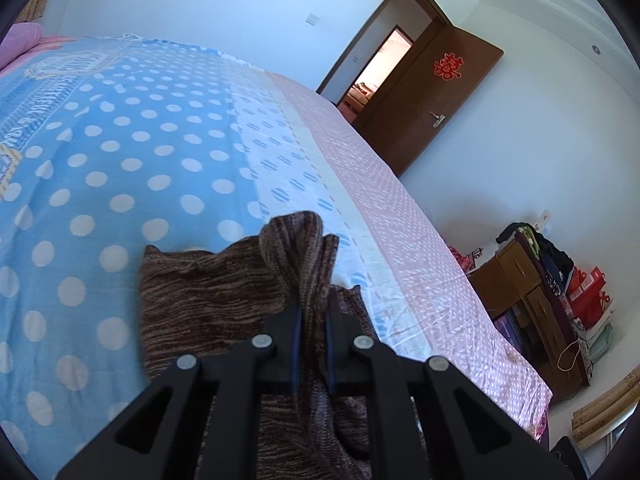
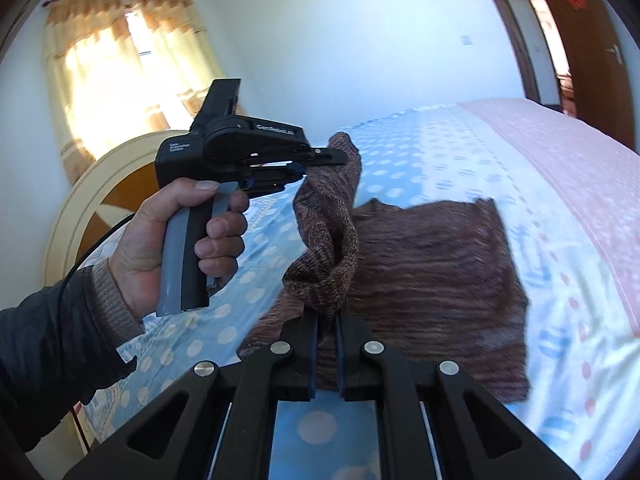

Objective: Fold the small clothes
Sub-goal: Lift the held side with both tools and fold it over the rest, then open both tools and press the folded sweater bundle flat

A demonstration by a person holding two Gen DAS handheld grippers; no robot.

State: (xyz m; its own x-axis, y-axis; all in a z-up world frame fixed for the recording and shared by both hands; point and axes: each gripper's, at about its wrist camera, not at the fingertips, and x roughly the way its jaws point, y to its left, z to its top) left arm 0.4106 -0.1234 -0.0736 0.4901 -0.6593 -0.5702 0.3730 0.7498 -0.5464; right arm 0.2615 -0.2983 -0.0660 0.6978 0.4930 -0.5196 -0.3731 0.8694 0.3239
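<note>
The right gripper (image 2: 327, 322) is clamped on one bunched end of the brown knit cloth (image 2: 432, 276), the left gripper (image 2: 320, 158) pinches the other, and the rest trails right, over the dotted bed (image 2: 400, 152).

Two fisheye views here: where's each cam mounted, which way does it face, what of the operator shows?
Left wrist: on the left gripper, looking down its fingers across the bed toward the open door; no hand visible.
Right wrist: on the right gripper, facing the curtained window; shows the person's left hand, sleeve and left gripper.
Shared: the brown knit garment, clamped by both grippers, plus bed and door.
</note>
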